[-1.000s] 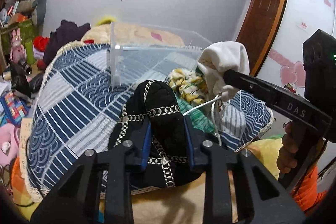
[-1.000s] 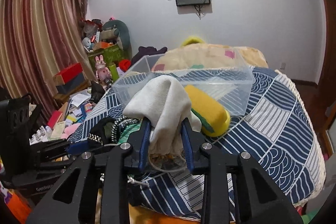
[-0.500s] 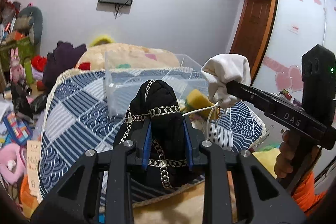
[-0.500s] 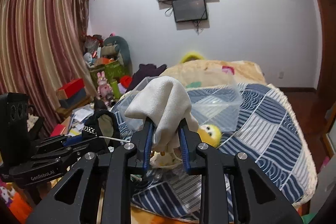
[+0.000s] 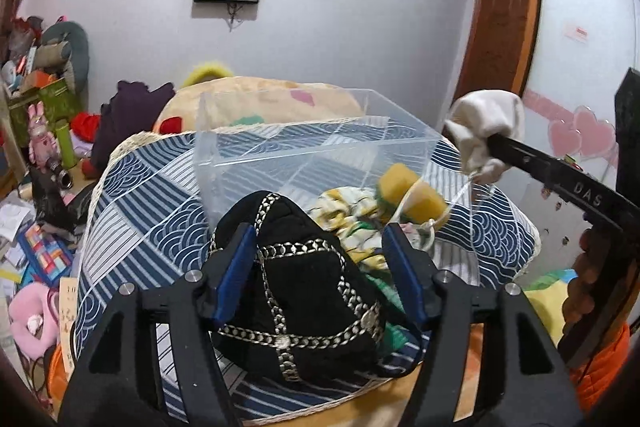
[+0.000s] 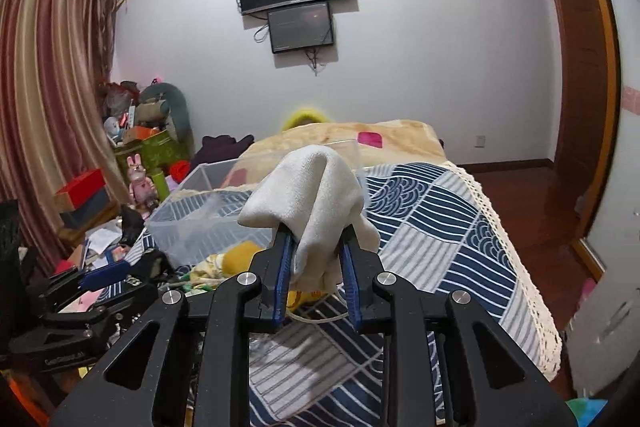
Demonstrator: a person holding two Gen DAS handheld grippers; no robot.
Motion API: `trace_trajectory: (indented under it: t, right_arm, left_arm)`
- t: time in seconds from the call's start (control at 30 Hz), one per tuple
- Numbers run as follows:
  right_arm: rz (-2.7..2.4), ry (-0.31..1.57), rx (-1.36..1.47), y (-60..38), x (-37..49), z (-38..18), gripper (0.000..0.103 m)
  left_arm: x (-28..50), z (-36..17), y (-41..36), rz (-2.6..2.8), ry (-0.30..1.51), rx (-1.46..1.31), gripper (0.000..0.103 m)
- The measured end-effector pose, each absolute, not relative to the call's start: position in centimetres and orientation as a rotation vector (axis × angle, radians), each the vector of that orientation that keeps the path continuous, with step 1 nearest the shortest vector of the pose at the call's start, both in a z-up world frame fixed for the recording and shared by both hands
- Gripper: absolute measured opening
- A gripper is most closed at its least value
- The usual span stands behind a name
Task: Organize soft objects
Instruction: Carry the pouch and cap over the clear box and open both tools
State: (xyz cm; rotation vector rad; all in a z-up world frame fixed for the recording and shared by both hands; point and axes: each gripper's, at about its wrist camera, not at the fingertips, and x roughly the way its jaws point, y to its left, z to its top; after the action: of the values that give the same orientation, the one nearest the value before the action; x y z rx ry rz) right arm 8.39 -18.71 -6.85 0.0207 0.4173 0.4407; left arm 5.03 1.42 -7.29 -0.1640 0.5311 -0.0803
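While the right gripper (image 6: 314,255) pinches a white cloth (image 6: 310,203) between its blue pads and holds it clear of the bed (image 6: 440,227), the left gripper (image 5: 318,267) is opening its jaws around a black pouch (image 5: 296,291) trimmed with silver braid. Its pads look to stand off the pouch's sides, and the pouch sits near the bed's front edge, though whether it rests there fully I cannot tell.

A clear bin (image 5: 304,155) stands further up the bed, straight ahead of both grippers, its long side facing them and its open top free. The cloth hangs just short of the bin's near wall, on its right side in the left wrist view, so the right hand seems nearer to a drop. A yellow sponge (image 5: 412,195) and a patterned rag (image 5: 352,211) lie between pouch and bin.
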Motion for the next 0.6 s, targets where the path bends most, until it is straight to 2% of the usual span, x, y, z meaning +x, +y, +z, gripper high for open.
trace_trajectory:
  t: [0.07, 0.13, 0.17, 0.27, 0.4, 0.6]
  right_arm:
    - [0.431, 0.412, 0.026, -19.2, 8.2, -6.7, 0.021]
    - [0.427, 0.407, 0.030, -19.5, 8.1, -6.5, 0.021]
    - [0.424, 0.404, 0.030, -19.6, 8.0, -6.4, 0.021]
    - [0.426, 0.400, 0.033, -19.7, 7.9, -6.2, 0.021]
    - [0.431, 0.396, 0.036, -19.7, 7.9, -5.9, 0.021]
    - [0.450, 0.384, 0.030, -19.5, 7.8, -5.4, 0.021]
  left_arm:
    - [4.8, -7.7, 1.8, -0.075, 0.544, -0.176, 0.063]
    - [4.8, -8.3, 2.2, -0.066, 0.564, -0.174, 0.051]
    - [4.9, -8.6, 2.4, -0.061, 0.581, -0.168, 0.042]
    - [4.9, -9.6, 2.9, -0.060, 0.617, -0.181, 0.025]
    - [4.7, -9.4, 3.4, -0.064, 0.611, -0.203, 0.018]
    - [3.6, -6.2, 3.9, -0.089, 0.526, -0.210, 0.016]
